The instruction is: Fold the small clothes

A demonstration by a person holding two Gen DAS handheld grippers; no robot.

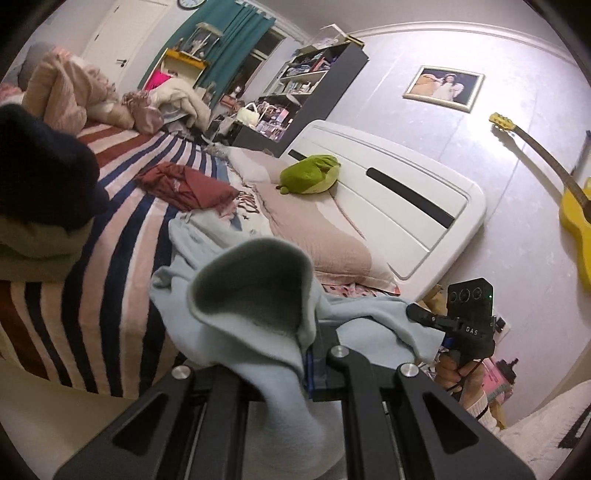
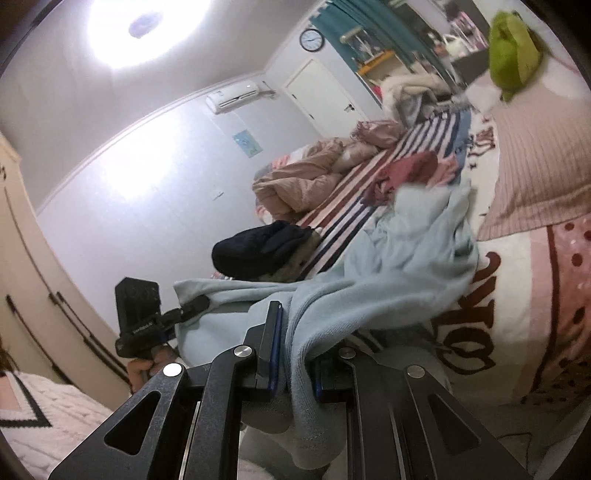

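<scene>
Both tongs clamp the pale blue fleece garment (image 1: 258,332), left tongs (image 1: 310,369) and right tongs (image 2: 295,369), holding it lifted over the striped bed blanket (image 1: 122,236), far end trailing on the bed. Crumpled maroon garment (image 1: 188,186) and dark navy folded pile (image 1: 40,166) lie beyond. Left view alone shows yellow guitar (image 1: 576,210); right view alone shows ceiling lamp (image 2: 146,24).

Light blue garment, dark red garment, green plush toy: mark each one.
light blue garment (image 1: 258,295), left wrist view, on its raised fold.
dark red garment (image 1: 188,186), left wrist view, on its crumpled middle.
green plush toy (image 1: 312,173), left wrist view, on its body.
</scene>
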